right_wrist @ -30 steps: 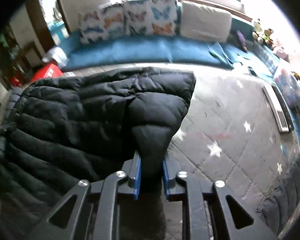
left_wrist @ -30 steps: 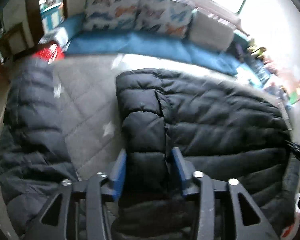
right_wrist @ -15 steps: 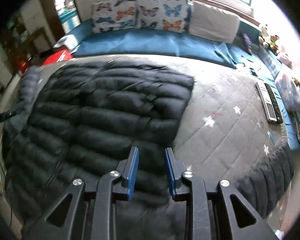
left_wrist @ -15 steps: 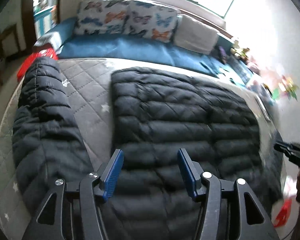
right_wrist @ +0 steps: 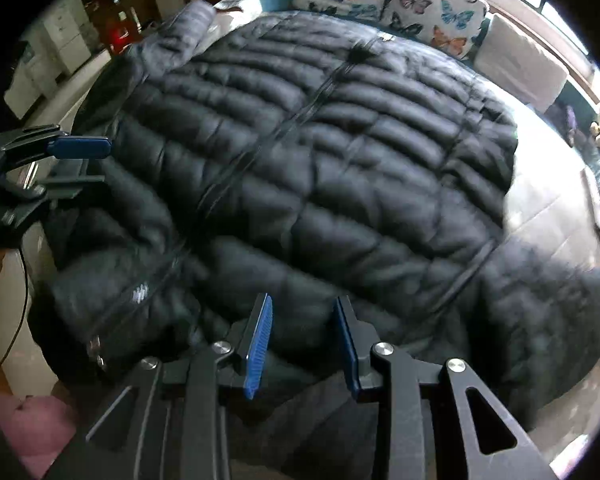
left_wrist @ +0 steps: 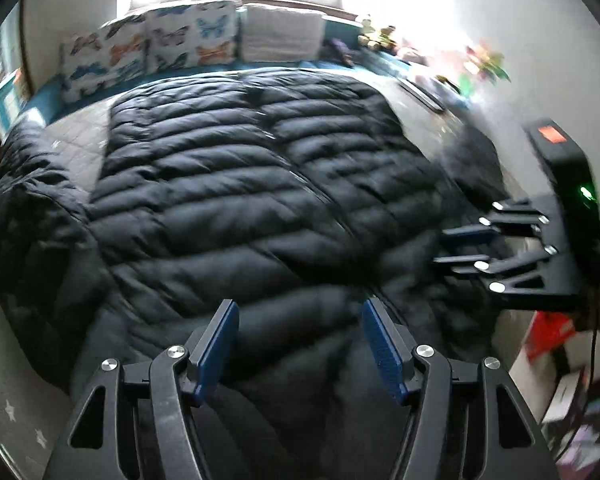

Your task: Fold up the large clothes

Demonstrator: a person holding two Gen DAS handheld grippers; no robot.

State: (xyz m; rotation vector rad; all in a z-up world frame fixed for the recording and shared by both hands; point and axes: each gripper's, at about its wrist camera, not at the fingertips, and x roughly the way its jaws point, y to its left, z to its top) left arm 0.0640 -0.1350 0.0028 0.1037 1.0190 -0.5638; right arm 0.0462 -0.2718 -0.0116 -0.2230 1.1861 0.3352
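A large black quilted puffer jacket (left_wrist: 252, 184) lies spread flat on a grey star-patterned bed cover (left_wrist: 76, 140), zipper side up in the right wrist view (right_wrist: 300, 152). My left gripper (left_wrist: 298, 322) is open and empty above the jacket's near edge. My right gripper (right_wrist: 303, 320) is open and empty above the same edge. Each gripper shows in the other's view: the right gripper (left_wrist: 460, 246) at the right side, the left gripper (right_wrist: 80, 162) at the left side. One sleeve (left_wrist: 24, 216) lies out to the left, another (right_wrist: 552, 300) to the right.
Butterfly-print cushions (left_wrist: 148, 48) and a white cushion (left_wrist: 280, 38) line a blue bench (left_wrist: 36, 100) behind the bed. Toys (left_wrist: 484, 64) sit at the far right. A remote (left_wrist: 420, 94) lies on the bed cover. Cabinets (right_wrist: 60, 52) stand at the left.
Both grippers have let go of the jacket folds and opened. The jacket dropped flat onto the bed, and both grippers pulled back toward its near edge.
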